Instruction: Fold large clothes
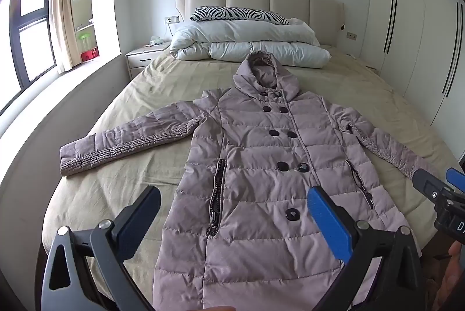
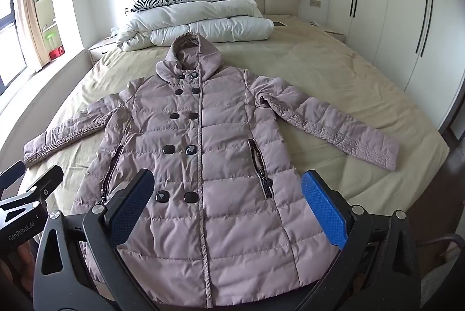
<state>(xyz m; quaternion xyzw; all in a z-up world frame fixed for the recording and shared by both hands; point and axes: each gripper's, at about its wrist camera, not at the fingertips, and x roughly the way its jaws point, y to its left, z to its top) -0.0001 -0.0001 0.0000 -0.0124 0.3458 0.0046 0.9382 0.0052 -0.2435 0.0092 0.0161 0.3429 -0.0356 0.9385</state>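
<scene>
A long mauve quilted hooded coat lies flat, front up, on the bed, sleeves spread to both sides, dark buttons down the middle; it also shows in the right wrist view. My left gripper is open and empty, held above the coat's lower part. My right gripper is open and empty, above the coat's hem area. The right gripper shows at the right edge of the left wrist view, near the coat's right cuff. The left gripper shows at the left edge of the right wrist view.
The bed has a beige sheet. A folded white duvet and a zebra pillow lie by the headboard. A nightstand and window stand on the left, white wardrobes on the right.
</scene>
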